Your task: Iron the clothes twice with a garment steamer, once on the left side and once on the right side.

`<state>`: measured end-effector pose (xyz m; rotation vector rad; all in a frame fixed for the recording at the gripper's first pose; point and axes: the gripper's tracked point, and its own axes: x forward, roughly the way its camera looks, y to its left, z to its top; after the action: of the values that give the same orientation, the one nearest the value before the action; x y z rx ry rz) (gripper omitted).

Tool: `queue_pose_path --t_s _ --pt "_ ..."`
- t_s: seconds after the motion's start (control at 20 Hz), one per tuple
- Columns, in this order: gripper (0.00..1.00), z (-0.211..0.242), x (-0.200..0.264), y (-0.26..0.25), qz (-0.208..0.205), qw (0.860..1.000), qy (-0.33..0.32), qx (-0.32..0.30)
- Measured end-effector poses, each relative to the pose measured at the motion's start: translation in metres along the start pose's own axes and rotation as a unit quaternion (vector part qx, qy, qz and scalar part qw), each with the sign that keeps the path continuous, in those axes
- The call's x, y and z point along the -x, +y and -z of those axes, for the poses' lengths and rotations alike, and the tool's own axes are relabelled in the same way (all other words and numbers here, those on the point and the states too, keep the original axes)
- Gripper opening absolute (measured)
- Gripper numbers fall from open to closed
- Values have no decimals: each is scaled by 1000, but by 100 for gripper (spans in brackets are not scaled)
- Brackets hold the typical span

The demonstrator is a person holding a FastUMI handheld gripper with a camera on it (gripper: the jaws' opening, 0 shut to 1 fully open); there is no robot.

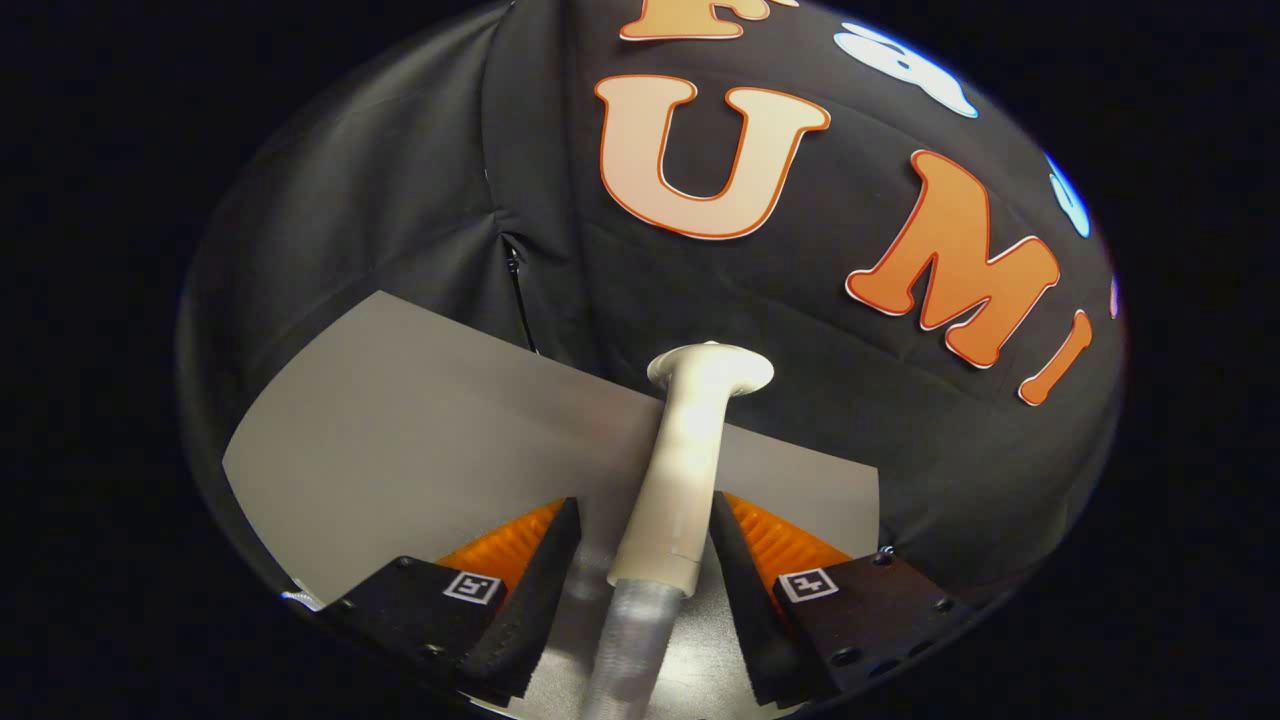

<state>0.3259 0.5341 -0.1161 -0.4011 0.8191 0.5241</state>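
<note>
The hand-held gripper (645,545) has its two fingers spread apart, one on each side of the garment steamer (680,470). The steamer's pale handle runs up the gap between them. The right finger's inner edge lies just against the handle's side, or very close to it; the left finger stands a little off, with a sliver of bench showing between them. Whether either finger truly presses on the handle cannot be told from this angle, so a firm grip is not confirmed.

At the near end of the handle a ribbed, translucent hose (630,640) joins on and runs back down between the fingers. The handle rises away from the fingers, tilted slightly to the right, and ends in a flat, flared head (712,368) that stands beyond the bench's far edge against the black cloth wall (400,180).

The bench (420,440) is a plain grey surface under and ahead of the fingers. It spreads wide and bare to the left of the steamer, with a narrower strip to the right. Its far edge runs on a slant, meeting the cloth wall, which closes off the space behind and on both sides.
</note>
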Motion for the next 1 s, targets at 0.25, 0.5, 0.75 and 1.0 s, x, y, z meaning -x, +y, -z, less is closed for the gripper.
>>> queue_pose_path --t_s 0.25,0.5,0.75,1.0 --pt "66 -6 -5 -20 27 1000 -9 13" --pt "46 -8 15 -25 34 999 -36 20" --pt "45 -9 40 -18 25 996 -85 20" --pt "45 -17 87 -10 7 986 -164 7"
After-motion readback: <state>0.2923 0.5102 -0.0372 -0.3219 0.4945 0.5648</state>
